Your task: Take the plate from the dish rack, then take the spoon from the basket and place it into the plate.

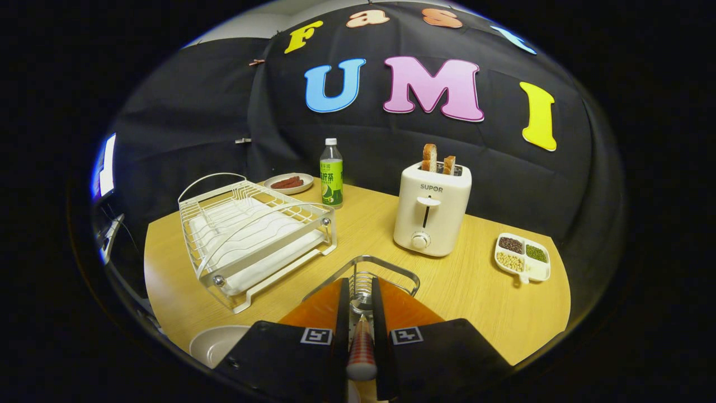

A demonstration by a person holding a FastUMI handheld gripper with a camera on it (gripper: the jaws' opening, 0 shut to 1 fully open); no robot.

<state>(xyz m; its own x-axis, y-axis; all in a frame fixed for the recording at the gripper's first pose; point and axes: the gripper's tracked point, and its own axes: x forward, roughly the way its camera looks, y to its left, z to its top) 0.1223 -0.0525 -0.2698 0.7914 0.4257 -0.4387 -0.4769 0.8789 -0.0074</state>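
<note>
Gripper [361,302] clenched on the spoon [361,350], both fingers pressing its handle, bowl end w/ metal sheen poking out at the tips, over the wire basket [366,268]. Plate [215,342] sits on the wood table [475,280] just left of the gripper, near the front edge. Dish rack [251,235] stands beyond the plate, to the gripper's left. Toaster [430,210] w/ two bread slices stands beyond the basket; bottle [331,173] and a small dish of sausages [288,183] behind the rack; divided tray of beans [523,256] right of the toaster.

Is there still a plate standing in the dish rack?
No, the dish rack holds no plate; the plate lies on the table beside the gripper.
</note>
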